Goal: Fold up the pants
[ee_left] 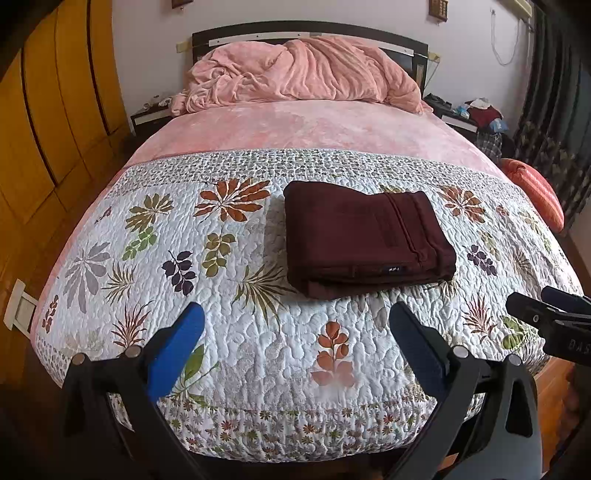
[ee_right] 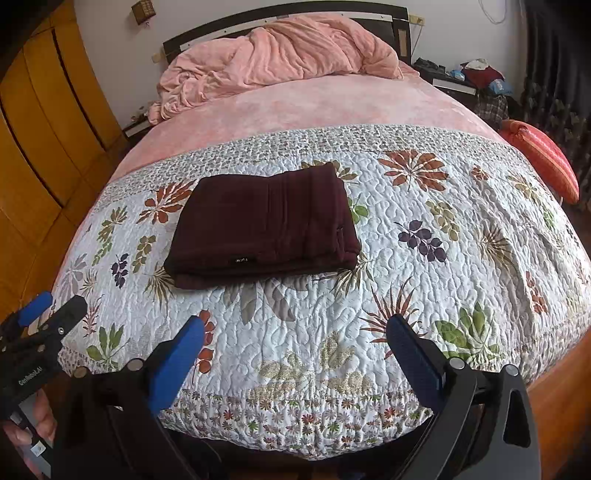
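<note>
Folded maroon fabric pants (ee_left: 365, 240) lie on the white leaf-patterned quilt (ee_left: 258, 343); left gripper (ee_left: 295, 336) and right gripper (ee_right: 295, 350) hover near, both spread, empty.

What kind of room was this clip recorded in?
A home bedroom: a bed with a dark headboard, a floral quilt and a rumpled pink blanket, cluttered nightstands either side. The folded pants lie on the quilt.
</note>
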